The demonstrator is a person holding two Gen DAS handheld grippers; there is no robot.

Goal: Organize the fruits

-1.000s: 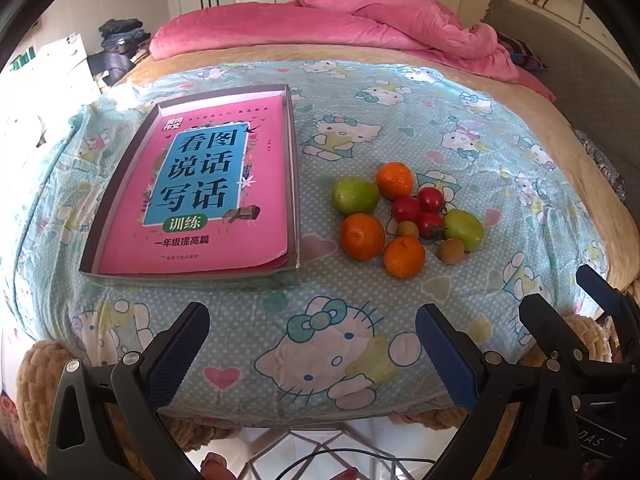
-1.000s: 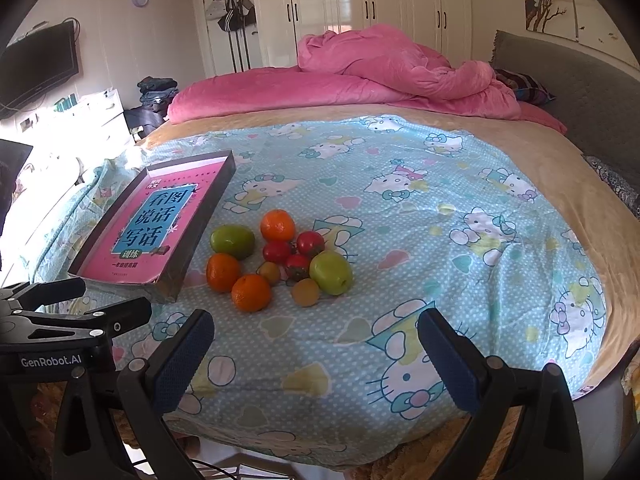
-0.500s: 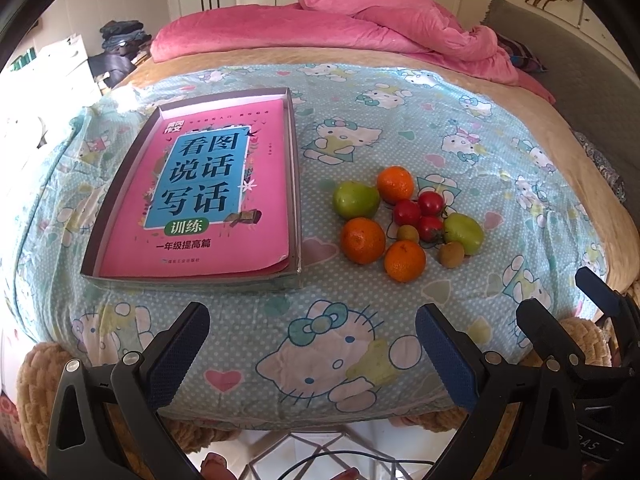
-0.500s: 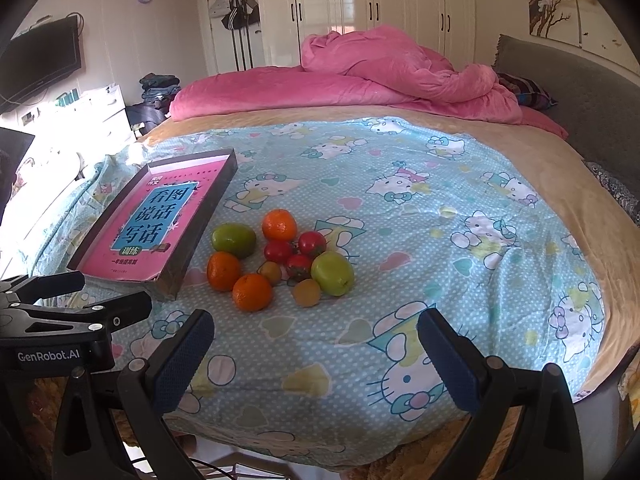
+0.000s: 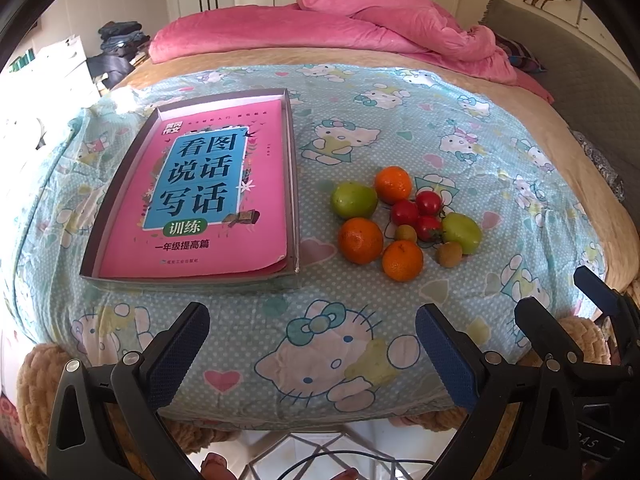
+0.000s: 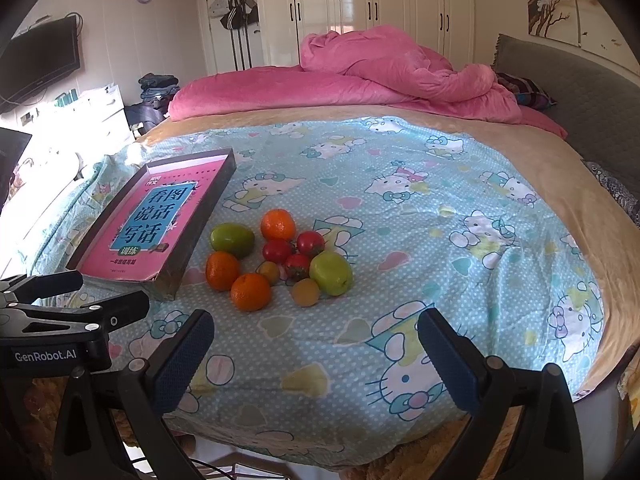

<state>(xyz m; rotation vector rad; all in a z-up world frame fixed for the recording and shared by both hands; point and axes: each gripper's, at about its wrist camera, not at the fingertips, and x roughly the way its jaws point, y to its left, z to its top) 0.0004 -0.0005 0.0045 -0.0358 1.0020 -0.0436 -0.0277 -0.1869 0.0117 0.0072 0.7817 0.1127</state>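
From the left wrist view, the left gripper [image 5: 312, 344] hangs with jaws spread wide and empty off the near edge of the bed [image 5: 560, 128], with the fruits [image 5: 404, 220] heaped untouched beside the shallow box [image 5: 294, 184] holding a pink book [image 5: 200, 192]. From the right wrist view, the right gripper [image 6: 316, 356] is likewise agape and holding nothing, the 10 or so fruits [image 6: 280, 260] sit near the box's [image 6: 192, 240] right side, so sorting looks not yet begun.

The pink book [image 5: 200, 196] is hiding the tray [image 5: 294, 184] floor; the near bed [image 6: 560, 200] edge is running out of frame.
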